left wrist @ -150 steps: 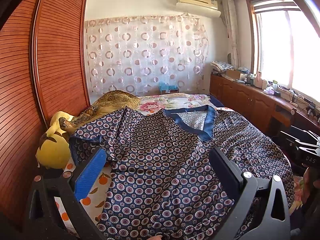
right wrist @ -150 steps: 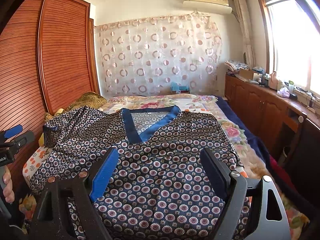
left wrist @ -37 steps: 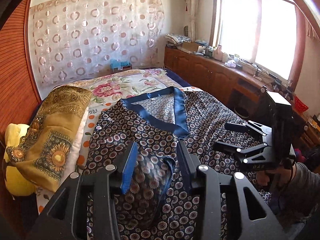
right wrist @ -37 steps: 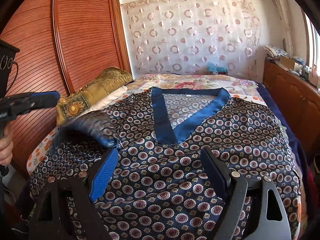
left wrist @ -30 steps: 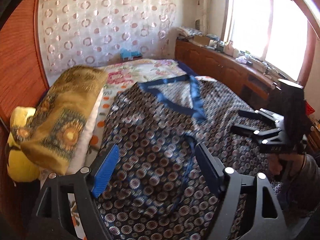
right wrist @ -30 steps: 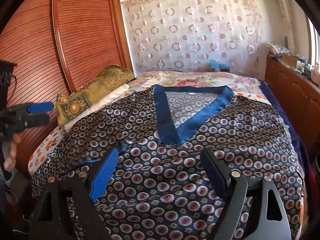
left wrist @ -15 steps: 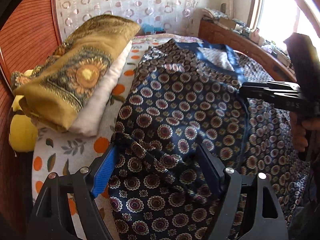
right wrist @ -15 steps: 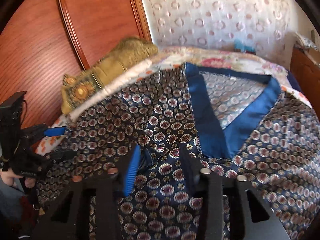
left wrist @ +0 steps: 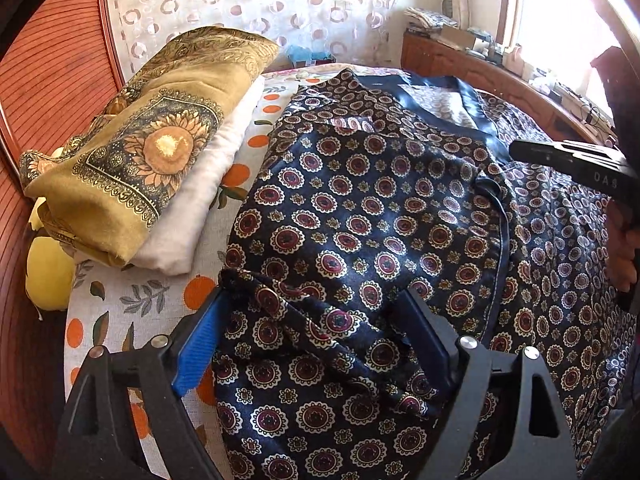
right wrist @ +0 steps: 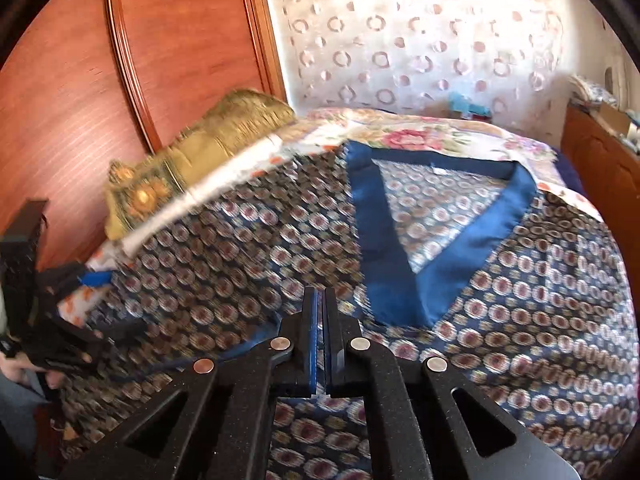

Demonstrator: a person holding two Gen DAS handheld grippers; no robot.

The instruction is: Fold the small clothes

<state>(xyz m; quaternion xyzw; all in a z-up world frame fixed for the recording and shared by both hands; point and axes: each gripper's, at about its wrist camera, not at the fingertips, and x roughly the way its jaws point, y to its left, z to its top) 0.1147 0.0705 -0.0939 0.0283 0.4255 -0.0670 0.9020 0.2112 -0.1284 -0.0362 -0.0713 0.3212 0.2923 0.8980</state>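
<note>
I have the patterned V-neck top (left wrist: pixel 360 208) spread face-up on the bed (left wrist: pixel 132 304), just beside the folded sunflower blanket (left wrist: pixel 152 148), so I take that blanket as my landmark. My left hand-held gripper (left wrist: pixel 316 336) sits on the top's side nearest the blanket, its jaws wide and opening, with a rumpled ridge of the fabric between them but not pinched; I judge I am letting go of the folded-in sleeve. My right hand-held gripper (right wrist: pixel 320 312) is closed tight, farther from the blanket, just below the blue collar band (right wrist: pixel 384 256). It seems to nip the sleeve's blue edge (right wrist: pixel 248 344), though blur hides whether cloth is truly caught.
</note>
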